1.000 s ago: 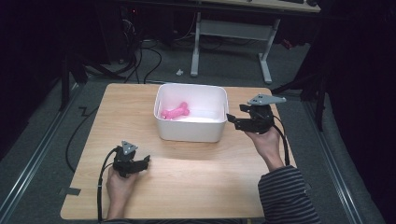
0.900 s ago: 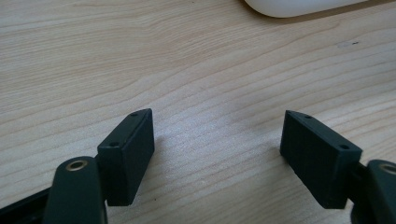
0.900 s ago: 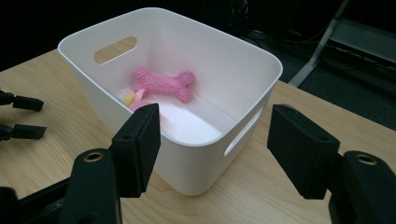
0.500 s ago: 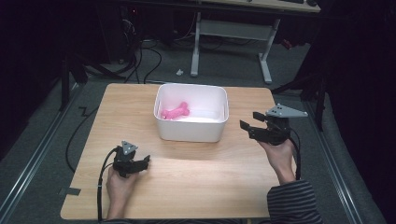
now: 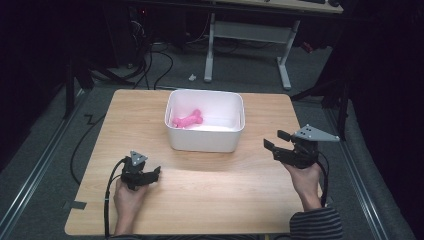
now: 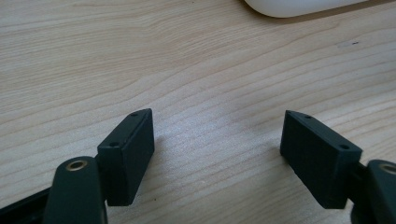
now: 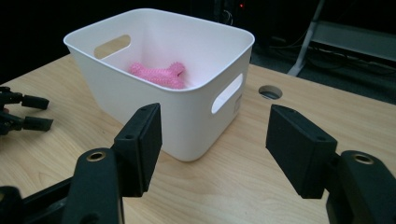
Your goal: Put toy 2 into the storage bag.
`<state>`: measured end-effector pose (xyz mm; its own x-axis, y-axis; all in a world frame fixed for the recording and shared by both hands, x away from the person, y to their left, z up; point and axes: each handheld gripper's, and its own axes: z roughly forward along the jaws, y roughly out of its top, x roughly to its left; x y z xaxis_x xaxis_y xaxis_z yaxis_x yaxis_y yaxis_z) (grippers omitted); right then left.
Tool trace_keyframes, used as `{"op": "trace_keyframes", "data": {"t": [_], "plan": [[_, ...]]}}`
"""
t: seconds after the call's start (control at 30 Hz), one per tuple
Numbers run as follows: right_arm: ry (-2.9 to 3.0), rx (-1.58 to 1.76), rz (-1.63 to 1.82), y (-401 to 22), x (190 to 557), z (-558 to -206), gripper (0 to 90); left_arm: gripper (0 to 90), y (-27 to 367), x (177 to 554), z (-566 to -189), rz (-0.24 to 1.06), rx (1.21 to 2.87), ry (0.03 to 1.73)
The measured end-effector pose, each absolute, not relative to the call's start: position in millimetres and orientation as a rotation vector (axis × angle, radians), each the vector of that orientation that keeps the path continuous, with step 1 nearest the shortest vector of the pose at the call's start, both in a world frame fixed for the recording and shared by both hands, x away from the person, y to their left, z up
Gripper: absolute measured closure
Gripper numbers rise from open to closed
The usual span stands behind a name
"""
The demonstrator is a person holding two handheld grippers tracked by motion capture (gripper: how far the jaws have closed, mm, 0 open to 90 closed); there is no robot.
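Observation:
A pink bone-shaped toy (image 5: pixel 188 119) (image 7: pixel 159 74) lies inside the white bin (image 5: pixel 205 142) (image 7: pixel 187 121) at the middle back of the wooden table (image 5: pixel 210 200). My right gripper (image 5: pixel 272 141) (image 7: pixel 214 130) hovers to the right of the bin, pointing left at it, open with nothing between its jaws. My left gripper (image 5: pixel 156 172) (image 6: pixel 217 149) rests low over the table near the front left, open and empty, with bare wood between its jaws. A corner of the bin (image 6: pixel 299 5) shows at the top of the left gripper view.
A round cable hole (image 7: pixel 270 92) sits in the table behind the bin's right side. Dark floor, cables and a desk frame (image 5: pixel 245 35) lie beyond the far edge. The left gripper (image 7: pixel 21 112) shows at the left of the right gripper view.
My right gripper has moved away from the bin, to the right and toward the near edge, and sunk a little. The left gripper has stayed where it was.

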<state>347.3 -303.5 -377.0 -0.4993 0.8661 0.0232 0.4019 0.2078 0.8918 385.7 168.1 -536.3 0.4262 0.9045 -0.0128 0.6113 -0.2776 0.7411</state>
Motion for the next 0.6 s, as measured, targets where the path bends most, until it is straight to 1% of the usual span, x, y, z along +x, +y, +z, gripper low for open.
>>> {"op": "trace_keyframes", "data": {"t": [0.6], "plan": [[1.985, 1.279, 1.263, -316, 331, -422, 36.8, 26.5, 168, 386, -536, 0.551, 2.0, 1.277]]}}
